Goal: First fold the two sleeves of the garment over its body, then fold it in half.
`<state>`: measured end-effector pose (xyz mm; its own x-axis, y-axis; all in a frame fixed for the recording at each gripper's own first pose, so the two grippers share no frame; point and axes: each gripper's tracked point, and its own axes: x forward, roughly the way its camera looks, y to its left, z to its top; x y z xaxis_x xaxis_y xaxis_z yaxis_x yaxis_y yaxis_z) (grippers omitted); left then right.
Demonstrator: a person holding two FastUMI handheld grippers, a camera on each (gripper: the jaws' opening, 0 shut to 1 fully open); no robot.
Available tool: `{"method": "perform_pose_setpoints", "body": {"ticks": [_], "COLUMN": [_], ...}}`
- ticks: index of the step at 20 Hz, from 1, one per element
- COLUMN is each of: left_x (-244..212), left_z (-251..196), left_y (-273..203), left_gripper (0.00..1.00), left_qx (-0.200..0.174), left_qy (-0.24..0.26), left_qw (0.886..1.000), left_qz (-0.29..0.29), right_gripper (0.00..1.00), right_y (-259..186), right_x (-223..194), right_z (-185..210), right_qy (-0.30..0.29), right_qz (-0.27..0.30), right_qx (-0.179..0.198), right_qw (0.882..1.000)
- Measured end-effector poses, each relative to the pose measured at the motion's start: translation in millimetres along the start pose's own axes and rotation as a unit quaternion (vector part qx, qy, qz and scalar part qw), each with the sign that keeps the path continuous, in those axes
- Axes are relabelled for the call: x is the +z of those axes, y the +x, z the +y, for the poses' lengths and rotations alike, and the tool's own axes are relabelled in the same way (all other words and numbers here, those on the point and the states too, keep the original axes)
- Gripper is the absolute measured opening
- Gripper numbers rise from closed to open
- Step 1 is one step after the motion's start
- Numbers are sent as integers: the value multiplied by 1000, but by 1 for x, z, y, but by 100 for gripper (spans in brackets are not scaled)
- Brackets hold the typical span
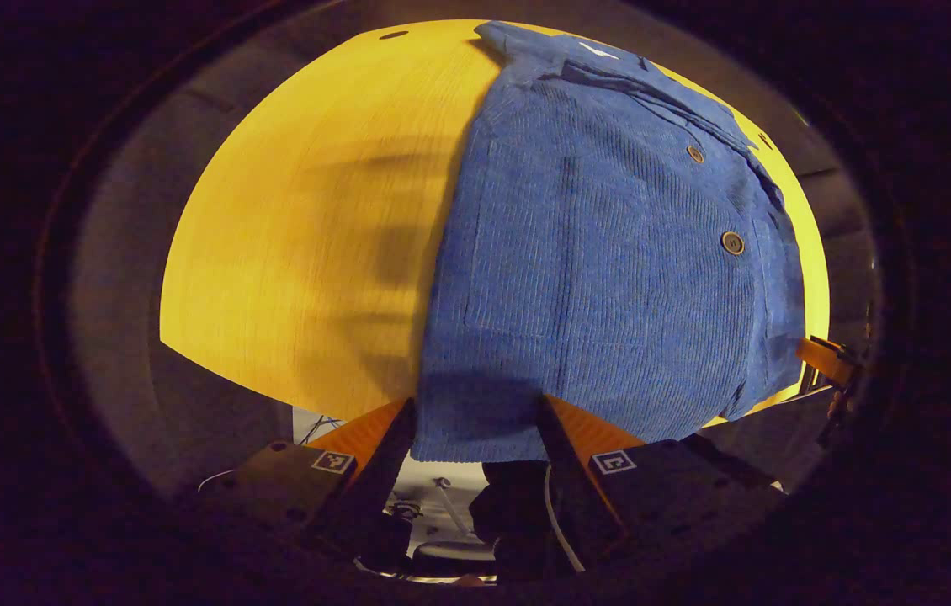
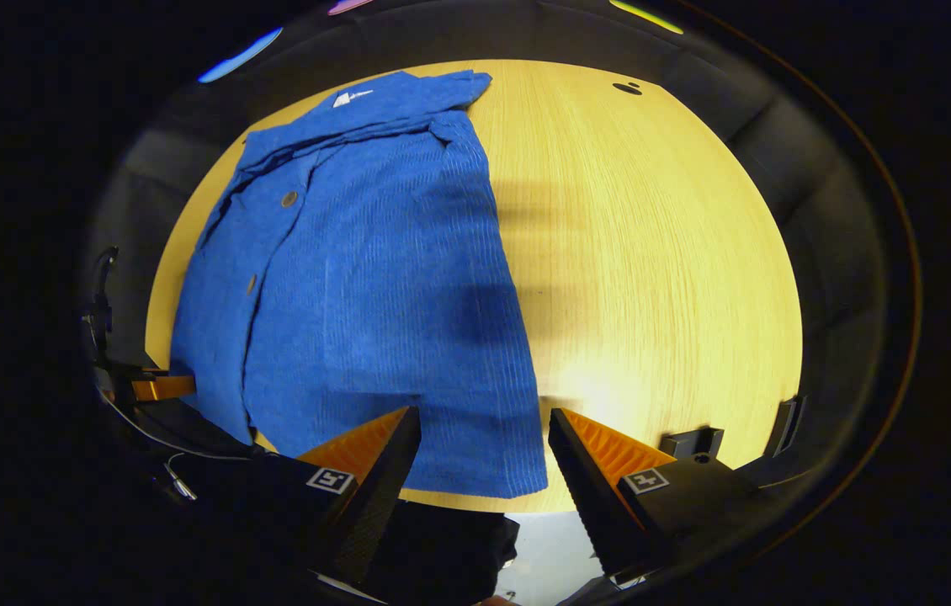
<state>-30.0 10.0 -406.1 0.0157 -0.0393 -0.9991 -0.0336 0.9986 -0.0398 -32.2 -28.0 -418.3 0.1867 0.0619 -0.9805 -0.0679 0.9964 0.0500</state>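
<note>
Both sleeves look folded in, so I judge the halving comes next. Shirt (image 1: 610, 278) lies flat on the table (image 1: 307, 252). Left gripper (image 1: 475, 438) and right gripper (image 2: 484, 446) gape empty at its hem; each must pinch a corner.

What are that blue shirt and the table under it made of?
The blue shirt looks like corduroy: fine raised ribs run down it, matte. Its buttons seem metal or dark plastic. The table looks like pale wood or wood-look laminate, with straight grain and a slight sheen.
</note>
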Motion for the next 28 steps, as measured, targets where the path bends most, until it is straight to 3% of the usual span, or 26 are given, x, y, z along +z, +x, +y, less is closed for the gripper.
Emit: {"method": "perform_pose_setpoints", "body": {"ticks": [7,11,12,13,16,17,18,21,28], "left_x": [7,7,5,4,3,8,5,4,23], "left_z": [-2,-4,-7,-11,-23,-24,-27,-35,-33], "left_y": [0,-1,1,1,2,-1,-1,-13,-67], "left_gripper": [85,85,82,75,21,4,0,0,0], "left_qx": [4,2,1,-3,-21,-27,-42,-92,-112], "left_qy": [13,3,-3,-4,11,13,8,-2,30], "left_qw": [1000,1000,1000,1000,1000,1000,999,996,990], "left_qz": [4,5,1,2,2,-1,5,0,-79], "right_gripper": [99,84,75,58,7,6,5,5,5], "right_y": [15,15,16,16,18,17,16,9,-52], "right_x": [-18,-15,-13,-12,-11,-11,-11,-5,36], "right_z": [-4,2,7,14,22,22,25,30,64], "right_qy": [-7,-2,-3,1,10,15,22,37,43], "right_qz": [40,52,44,38,40,40,41,30,-38], "right_qx": [-18,-15,-10,-2,12,15,24,39,73], "right_qw": [999,999,999,999,999,999,999,998,996]}}
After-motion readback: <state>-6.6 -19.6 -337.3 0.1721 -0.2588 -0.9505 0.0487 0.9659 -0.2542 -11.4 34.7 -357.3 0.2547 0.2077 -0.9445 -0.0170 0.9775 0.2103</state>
